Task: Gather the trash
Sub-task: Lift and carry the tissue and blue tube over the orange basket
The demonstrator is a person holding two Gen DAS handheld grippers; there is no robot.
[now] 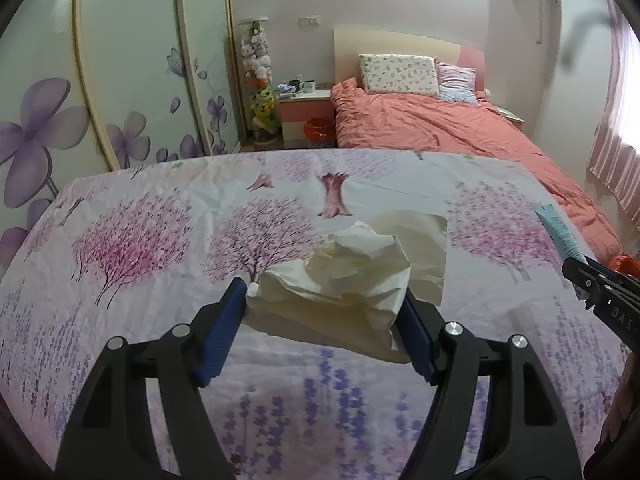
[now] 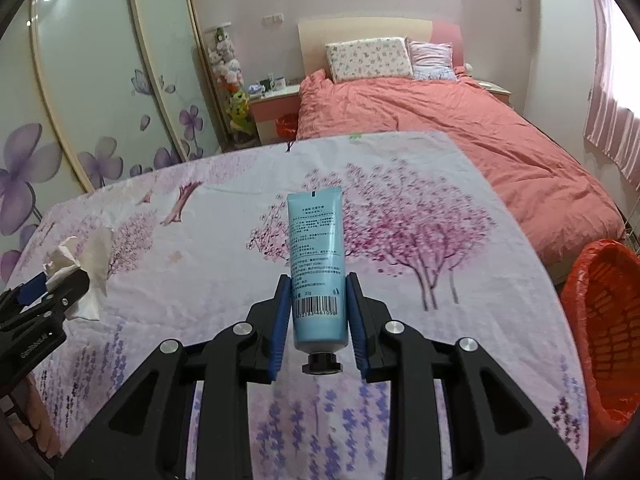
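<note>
From the left wrist view, the left hand-held gripper [image 1: 324, 300] has its blue pads [image 1: 224, 328] pressed against both sides of a crumpled cream tissue wad [image 1: 344, 280]. The jaws stand wide, clamped on that bulky bundle, which hangs between the fingertips above the surface [image 1: 140, 248], a table spread with a cloth printed with pink trees and purple flowers. A loose flap of the tissue trails out beyond the right pad. At the right edge of this view the right hand-held gripper [image 1: 580, 276] pokes in, with a light blue tube [image 1: 558, 232] sticking out of it, well apart from the tissue.

From the right wrist view, the right hand-held gripper [image 2: 316, 300] is closed narrowly on the blue tube [image 2: 318, 264]. The tube stands lengthwise between the blue pads, its black cap [image 2: 322, 362] toward the camera and its flat crimped end pointing away, lifted off the cloth. The barcode sits right between the fingers. To the right, just beside the surface's edge, sits a bin lined with an orange-red bag [image 2: 604, 332], its mouth open. At the left edge the left hand-held gripper [image 2: 60, 280] shows, with the tissue [image 2: 92, 264] bunched at its tip. Beyond the surface lies a bed [image 2: 460, 136] with a coral cover.
</note>
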